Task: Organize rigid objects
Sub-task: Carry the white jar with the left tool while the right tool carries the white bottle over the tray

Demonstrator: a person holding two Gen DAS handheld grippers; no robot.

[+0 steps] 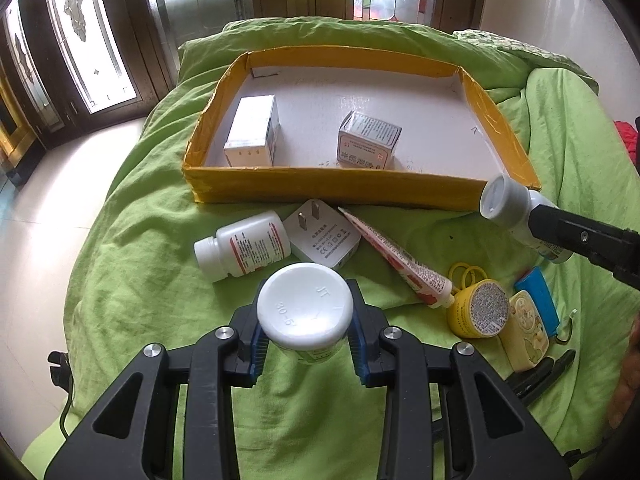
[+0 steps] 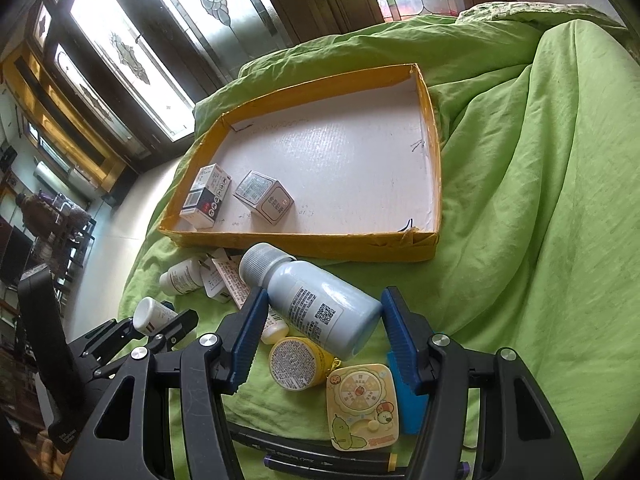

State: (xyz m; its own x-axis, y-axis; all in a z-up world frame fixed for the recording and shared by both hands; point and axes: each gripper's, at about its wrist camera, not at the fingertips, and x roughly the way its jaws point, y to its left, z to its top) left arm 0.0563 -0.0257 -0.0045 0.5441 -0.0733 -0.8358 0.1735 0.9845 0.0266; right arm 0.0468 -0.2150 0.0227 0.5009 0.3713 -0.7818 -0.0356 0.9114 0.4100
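Left gripper (image 1: 306, 344): we see its blue pads pressed on the sides of a small white-capped jar (image 1: 305, 307), lifted above the bedding, cap towards the camera. From the right wrist view the same jar (image 2: 150, 316) shows pinched between the black fingers at lower left.

Right gripper (image 2: 320, 336): jaws about half spread. A pale blue bottle (image 2: 320, 304) with a grey ribbed cap lies slantwise between the pads, base near the right pad. In the left wrist view the black fingers clamp its body and it hangs in the air beside the tray's near right corner, so we record it as held.

Surface: a rumpled green quilt (image 1: 160, 216). On it sits a shallow yellow-sided cardboard tray (image 1: 328, 188) with a white floor, holding two small cartons: a white box (image 1: 254, 132) at left and a printed box (image 1: 368, 140) near the middle, well apart.

Loose on the quilt, in front of the tray: a white pill bottle (image 1: 240, 246) on its side, a white plug adapter (image 1: 322, 234) touching it, a red-and-white tube (image 1: 400, 258), a yellow round tin (image 1: 478, 310), a cream cartoon case (image 1: 524, 332), a blue item (image 1: 536, 300), dark marker pens (image 2: 328, 456).

Room: dark-framed leaded glass doors (image 1: 80, 40) behind, pale floor at left.
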